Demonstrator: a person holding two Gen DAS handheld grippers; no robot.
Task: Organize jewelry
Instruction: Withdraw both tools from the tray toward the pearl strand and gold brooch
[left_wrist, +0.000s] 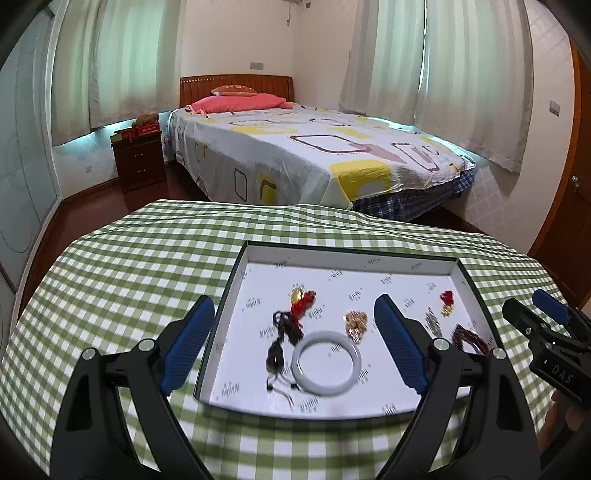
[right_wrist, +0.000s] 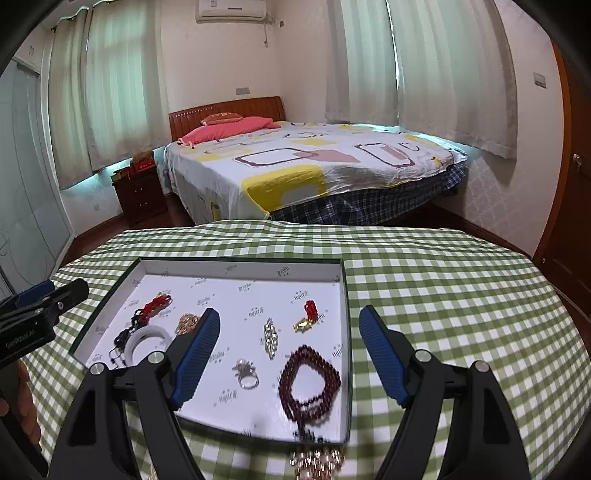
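A shallow white tray (left_wrist: 347, 263) (right_wrist: 236, 266) on a green checked table holds jewelry. In the left wrist view I see a pale jade bangle (left_wrist: 326, 363), a black cord piece (left_wrist: 277, 354), a red and gold charm (left_wrist: 301, 301) and a gold chain (left_wrist: 355, 325). My left gripper (left_wrist: 295, 314) is open above them, empty. In the right wrist view I see a dark red bead bracelet (right_wrist: 309, 384), a silver ring (right_wrist: 246, 374), a silver brooch (right_wrist: 270, 338) and a red charm (right_wrist: 308, 314). My right gripper (right_wrist: 290, 325) is open above the tray's right side, empty. A gold beaded piece (right_wrist: 317, 461) lies on the cloth just outside the tray's near edge.
The table (left_wrist: 129, 266) (right_wrist: 443, 295) has a green checked cloth. Beyond its far edge stand a bed (left_wrist: 295, 155) and a dark nightstand (left_wrist: 138, 162). The right gripper's body (left_wrist: 546, 339) shows at the right of the left wrist view.
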